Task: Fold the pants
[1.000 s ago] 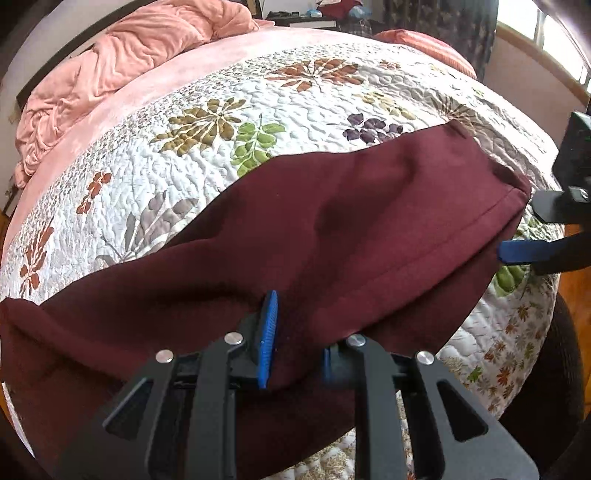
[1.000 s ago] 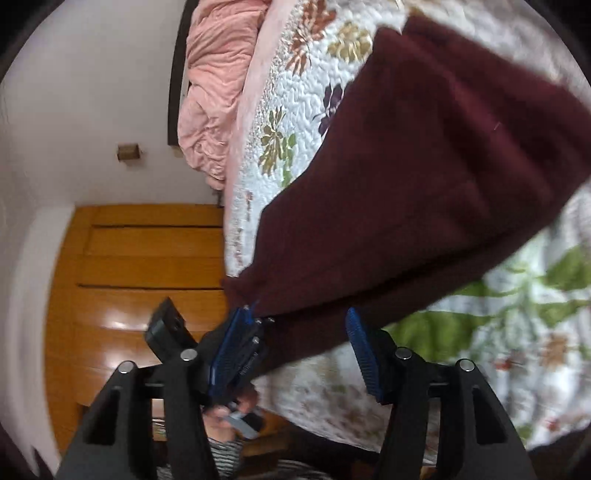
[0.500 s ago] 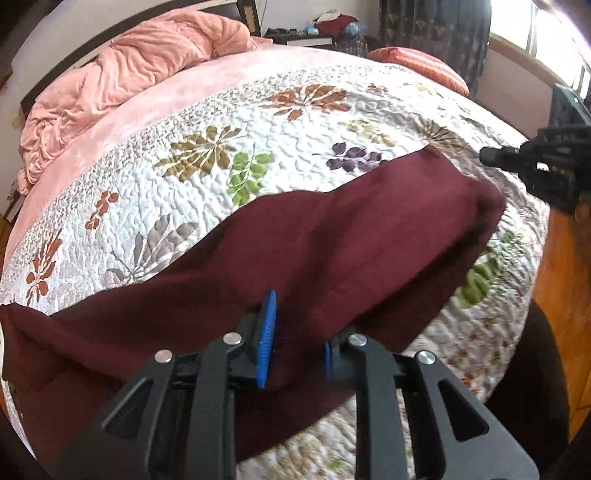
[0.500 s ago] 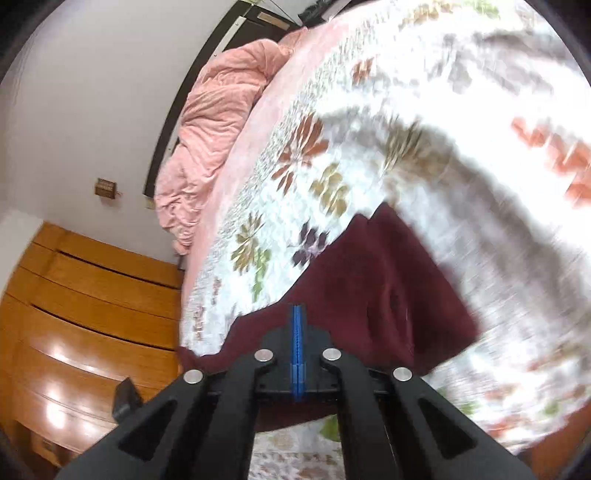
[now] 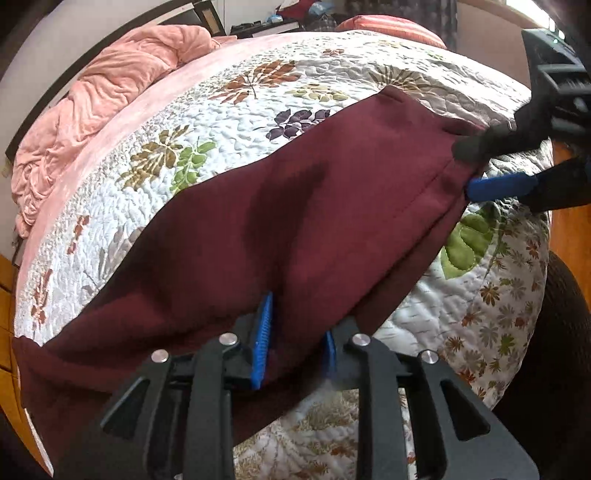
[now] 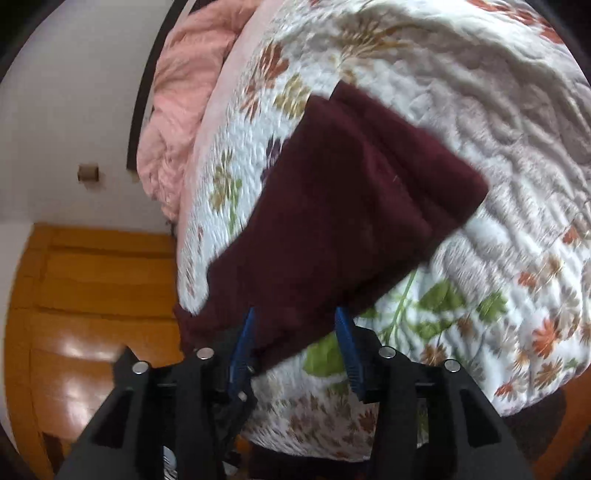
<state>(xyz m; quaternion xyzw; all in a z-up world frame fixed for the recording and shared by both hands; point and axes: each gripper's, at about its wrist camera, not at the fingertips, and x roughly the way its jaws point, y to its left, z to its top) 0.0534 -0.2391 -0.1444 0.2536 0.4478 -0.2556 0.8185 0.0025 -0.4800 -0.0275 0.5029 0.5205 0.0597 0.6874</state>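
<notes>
Dark maroon pants (image 5: 314, 206) lie lengthwise across the leaf-patterned quilt (image 5: 229, 110), folded leg on leg. My left gripper (image 5: 295, 347) pinches the pants' near long edge. Fabric bulges between its blue pads (image 5: 262, 339), and the jaws are just easing open. My right gripper (image 6: 295, 350) is at the pants' right end (image 6: 280, 325), its jaws opening and apart, and the cloth edge lies loosely between its pads. In the left wrist view the right gripper (image 5: 469, 168) straddles the hemmed end, one finger above and its blue pad (image 5: 498, 184) below.
A crumpled pink duvet (image 5: 110, 92) is heaped at the head of the bed, with a striped pillow (image 5: 391, 27) at the far side. Orange wooden floor (image 6: 92, 295) lies beside the bed. A dark round seat (image 5: 557, 332) stands by the bed's corner.
Half a second ago the right gripper was shut and lifted off the pants. Now it is back at the pants' end with its jaws apart. The left gripper has shifted sideways, keeping its hold.
</notes>
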